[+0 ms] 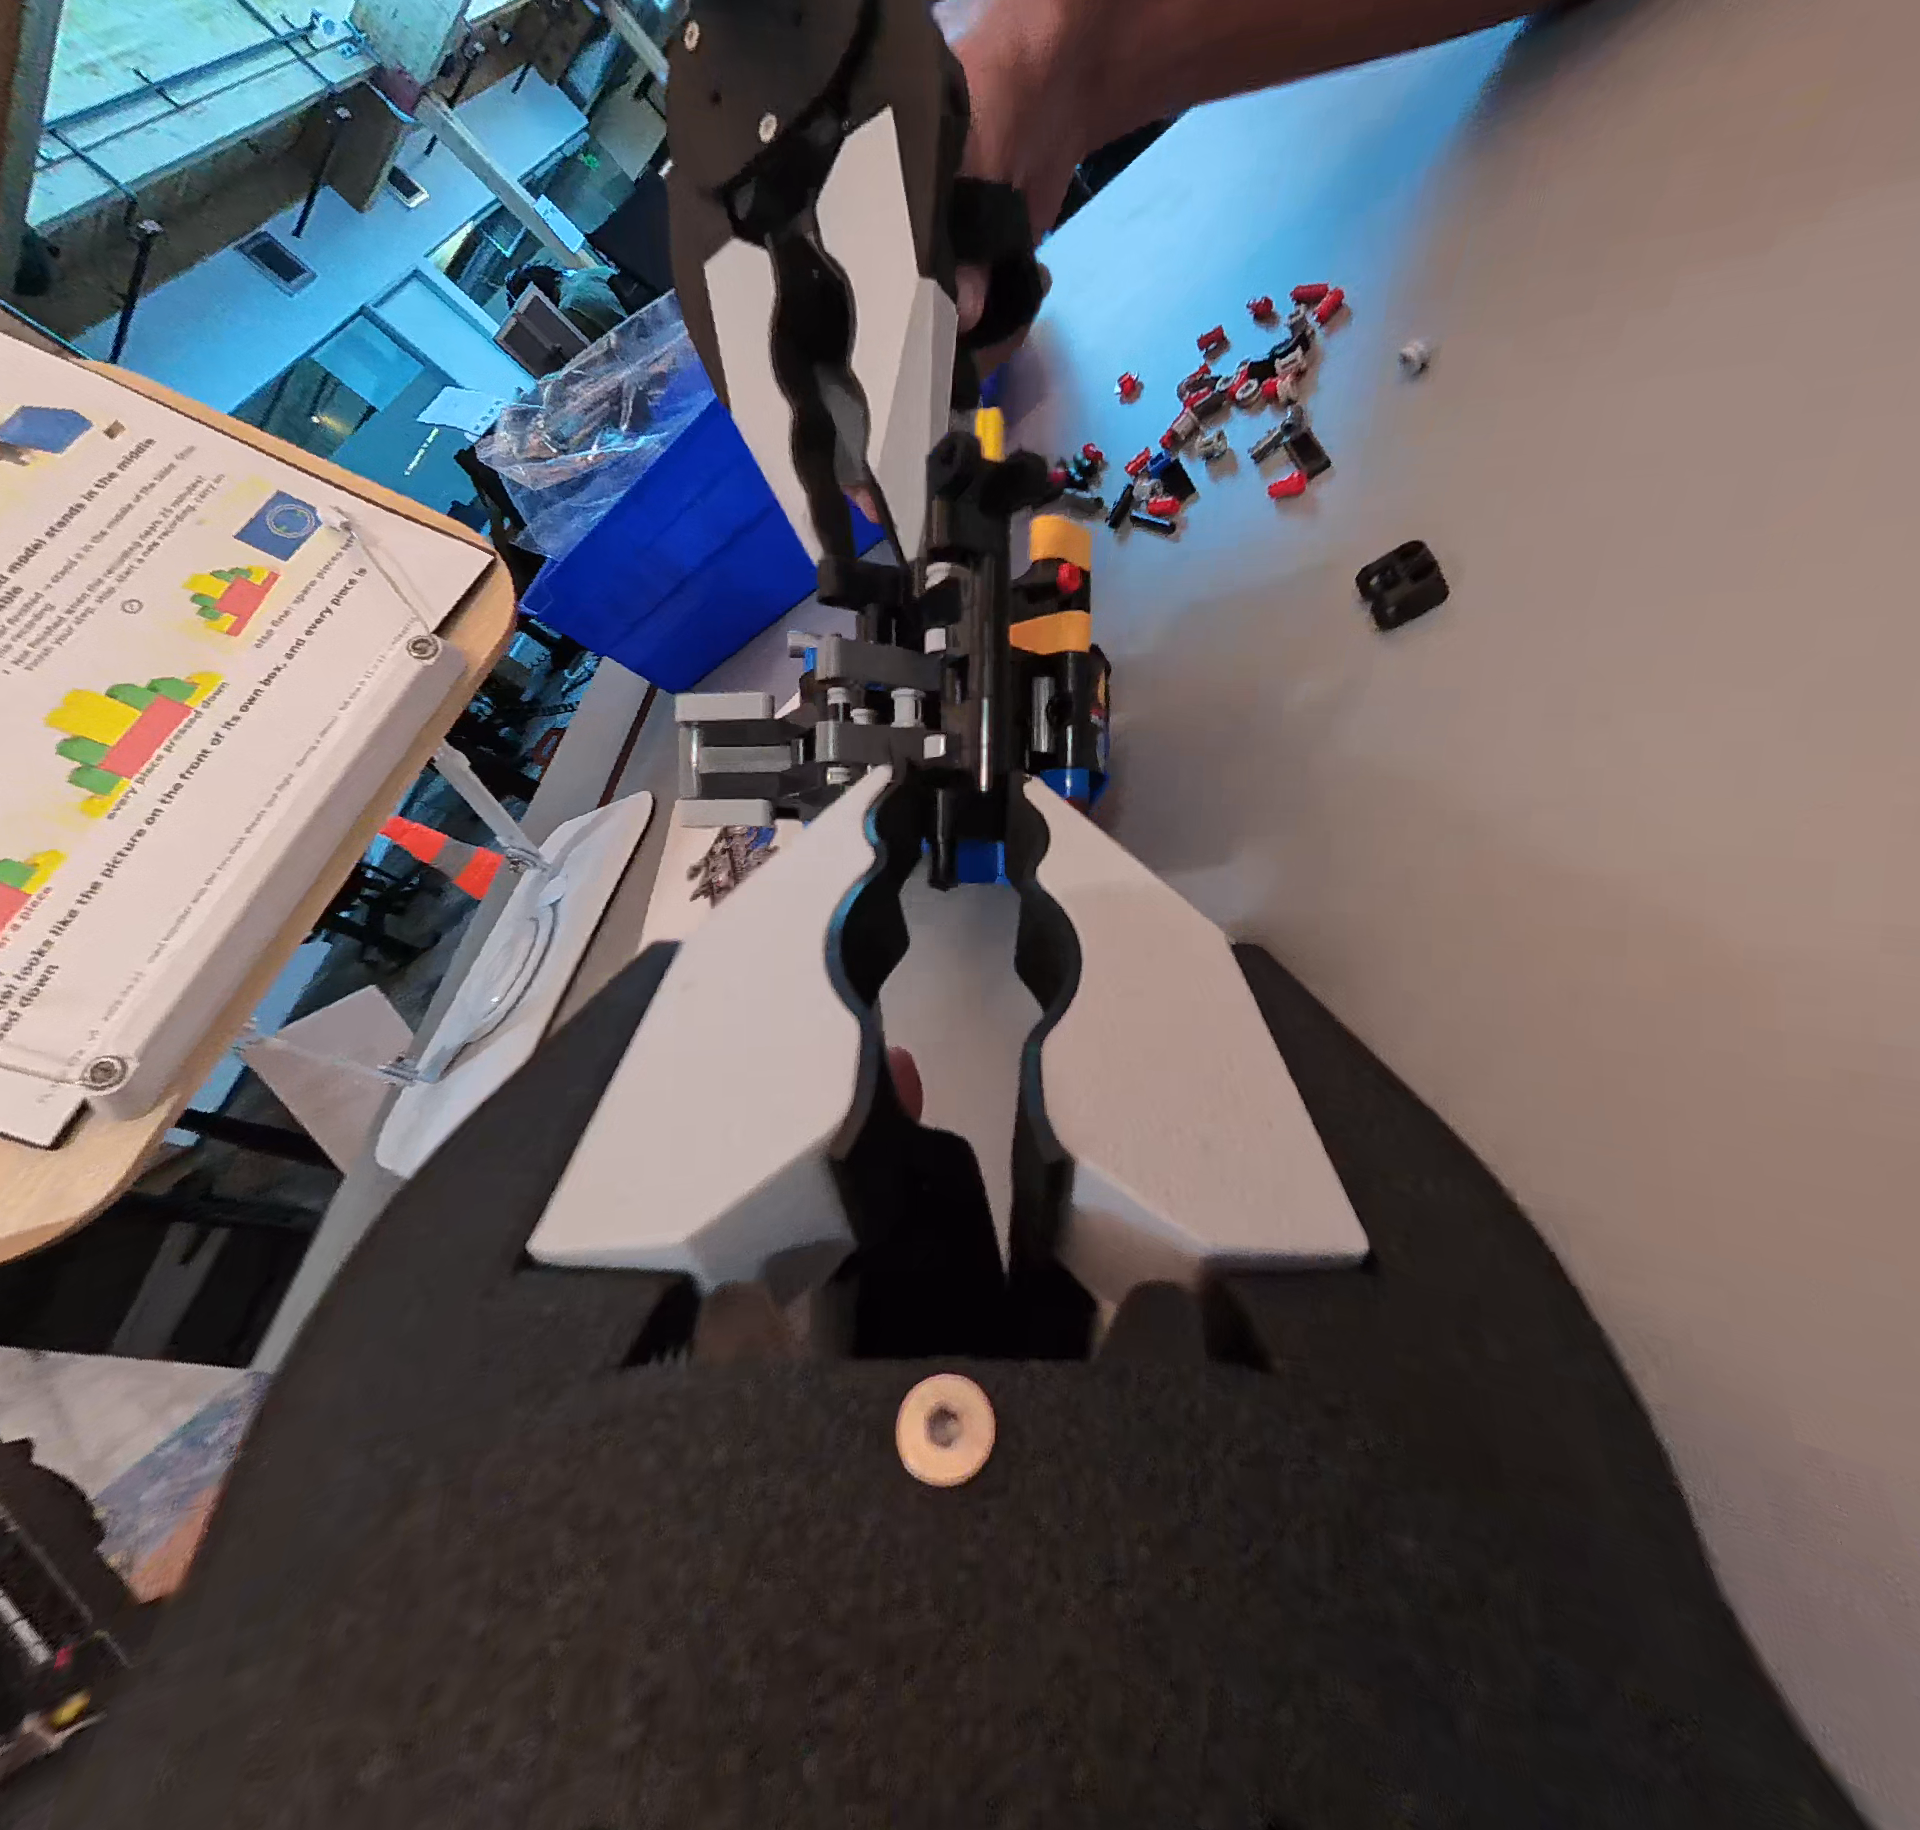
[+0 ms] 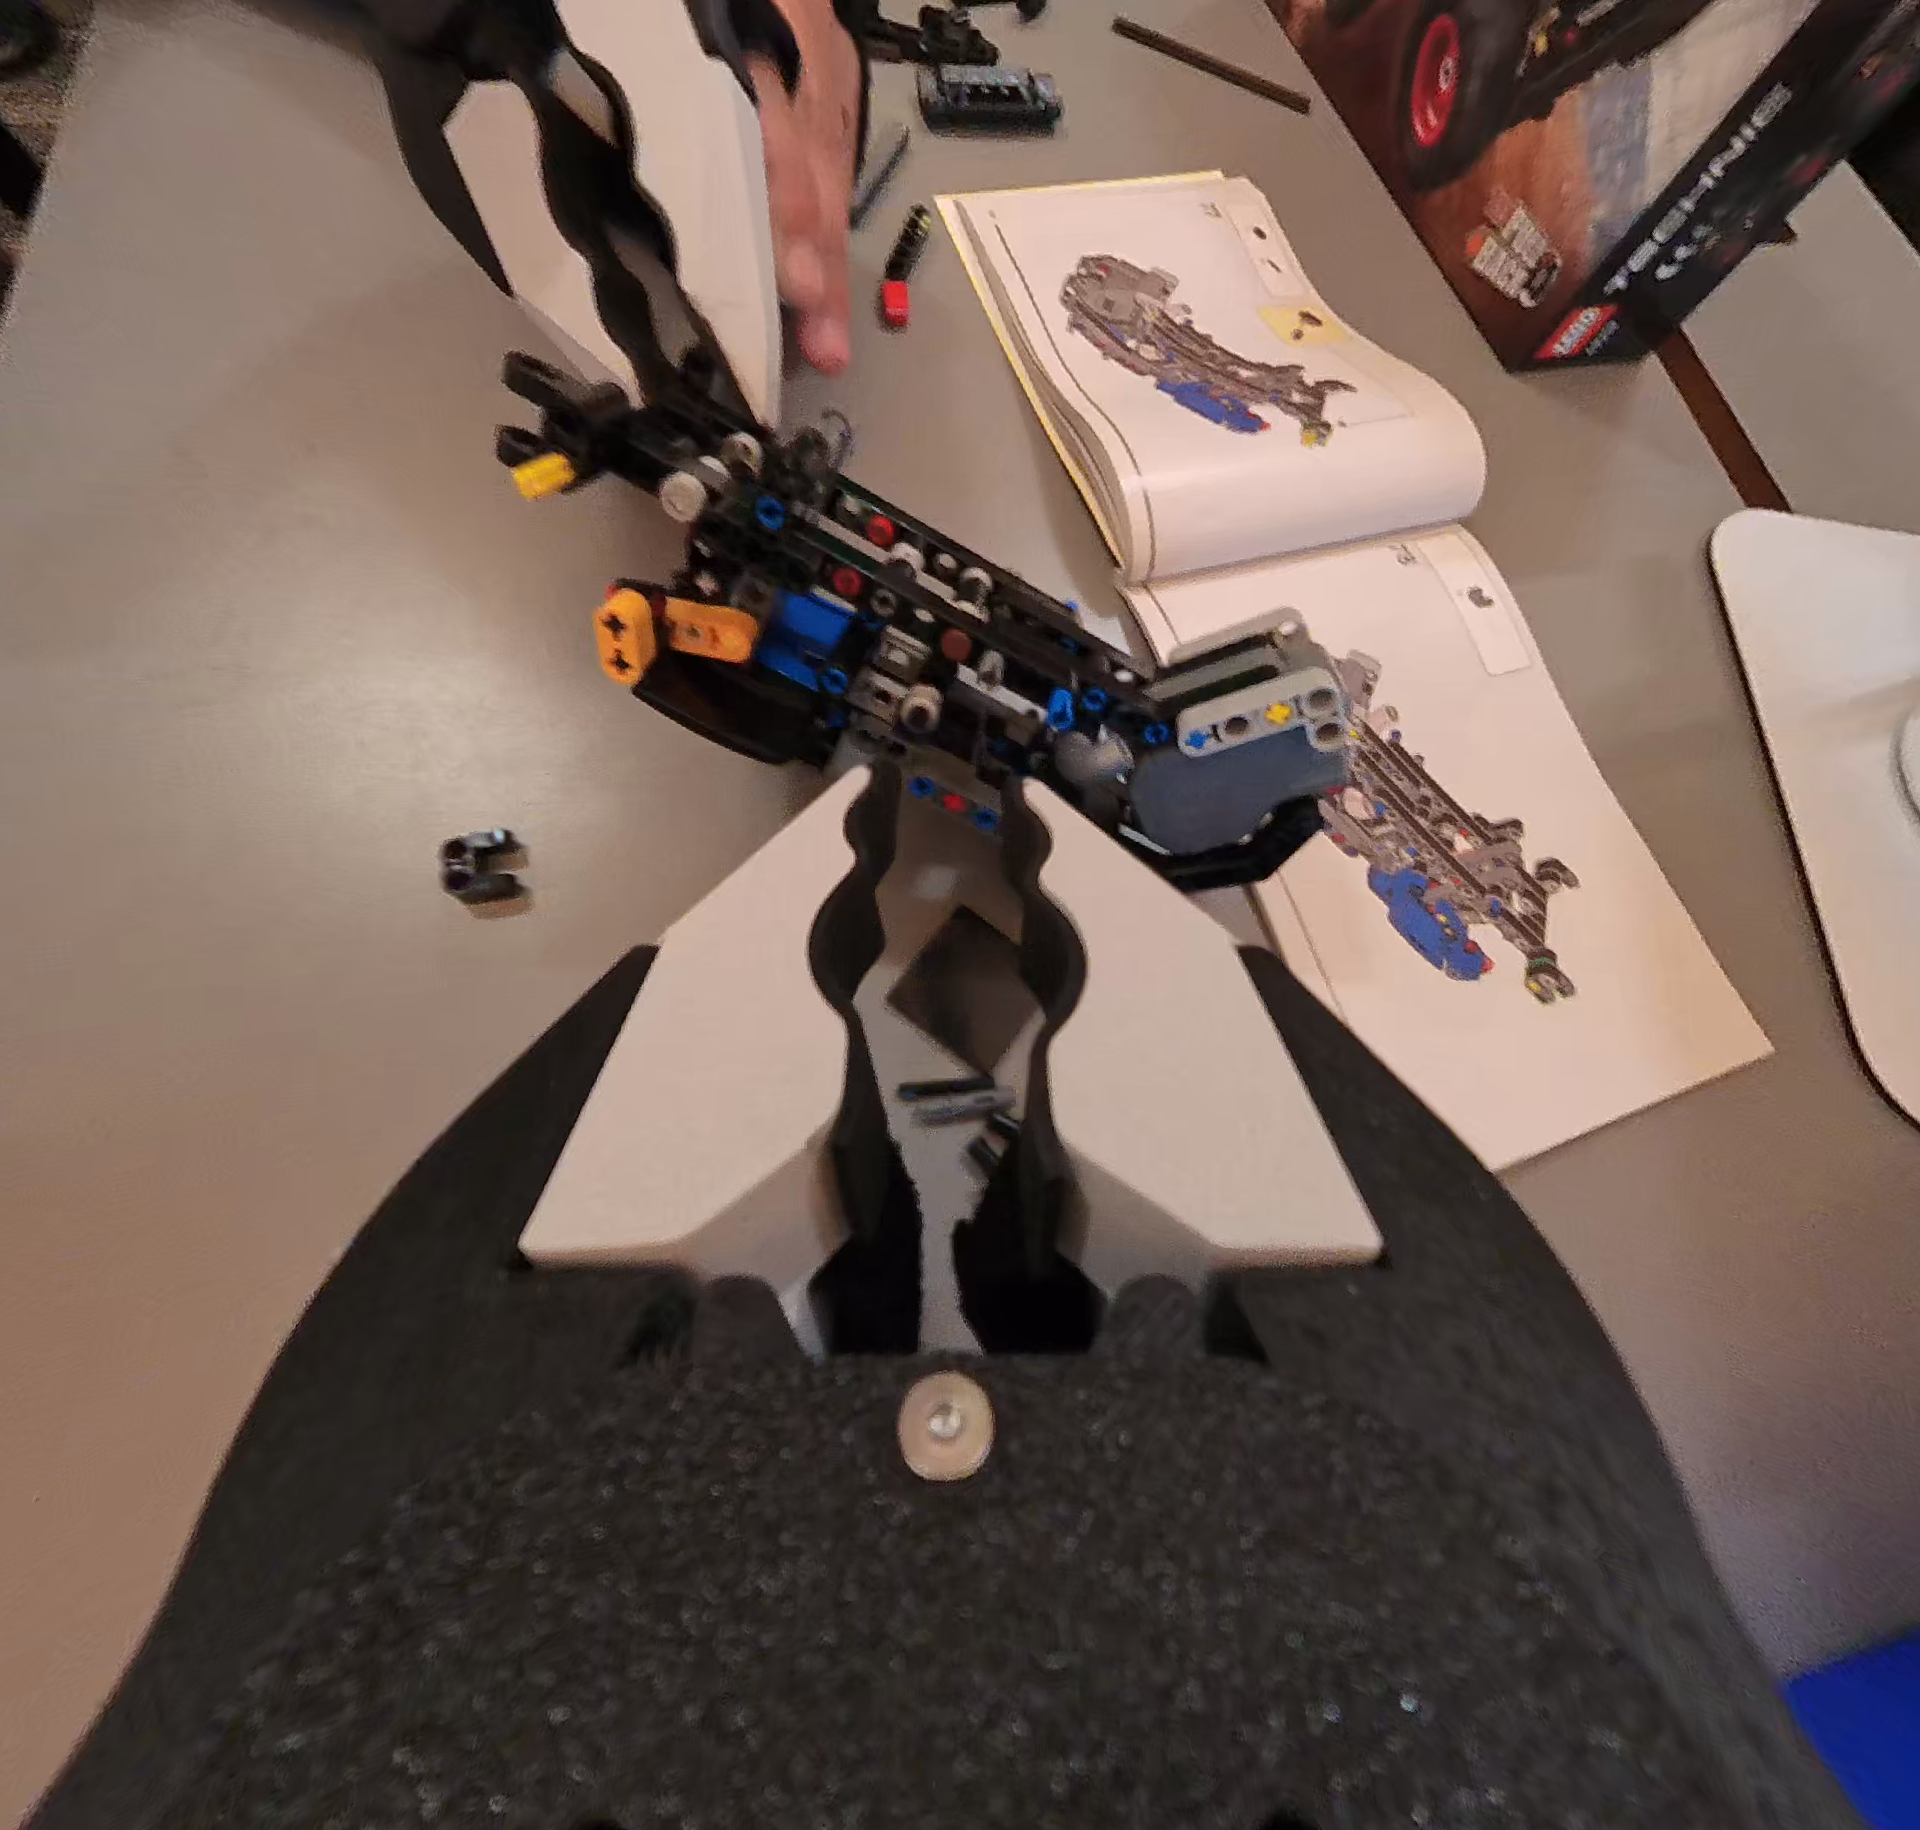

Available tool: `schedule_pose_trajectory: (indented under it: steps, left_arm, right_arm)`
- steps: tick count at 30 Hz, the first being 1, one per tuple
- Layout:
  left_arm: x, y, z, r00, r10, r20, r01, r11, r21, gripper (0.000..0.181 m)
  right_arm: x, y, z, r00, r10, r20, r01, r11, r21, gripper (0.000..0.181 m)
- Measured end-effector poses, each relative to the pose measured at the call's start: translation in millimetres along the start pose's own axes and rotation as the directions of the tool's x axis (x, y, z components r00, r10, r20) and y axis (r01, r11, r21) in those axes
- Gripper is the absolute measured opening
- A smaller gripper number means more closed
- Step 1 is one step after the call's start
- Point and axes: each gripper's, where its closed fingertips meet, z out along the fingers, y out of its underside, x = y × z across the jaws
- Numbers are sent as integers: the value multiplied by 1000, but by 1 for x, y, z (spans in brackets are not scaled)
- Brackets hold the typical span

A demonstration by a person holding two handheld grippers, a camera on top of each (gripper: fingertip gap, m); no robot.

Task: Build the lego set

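While both grippers clamp the half-built chassis [image 2: 935, 637] above the grey table [image 2: 260, 585], the whole weight hangs on two narrow pinches. It is tilted, its grey block end over the open instruction booklet [image 2: 1247, 378] on the right, its orange and yellow end reaching left.

The right gripper [image 2: 940, 793] has its fingers closed to a slim gap on the near lower edge of the frame. The left gripper [image 1: 951, 824] is likewise nearly shut on the black and blue end, seen in its own view. The far gripper in each view is the other one, pinching the opposite end.

My worry is twist: if the two hands pull or turn against each other, I judge the long beams could pop off their pins, or the model could rotate in one grip and drop.

The set's box [image 2: 1610, 118] stands far right. A heap of red and black loose pieces [image 1: 1236, 398] lies beyond, and a small black connector [image 2: 481, 864] lies alone on the left; a falling chassis could scatter either.
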Motion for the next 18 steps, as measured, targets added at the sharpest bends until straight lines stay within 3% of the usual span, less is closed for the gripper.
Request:
schedule_pose_trajectory:
  steps: [13, 18]
  left_arm:
    - [18, 15, -20, 960, 279, -16, -276, 937, -213, 15]
    - [28, 21, -26, 955, 292, -52, -295, 918, -266, 15]
  right_arm:
    - [15, 1, -11, 997, 71, 2, -71, 995, 73, 19]
    - [19, -5, -19, 997, 76, -17, -74, 991, 113, 21]
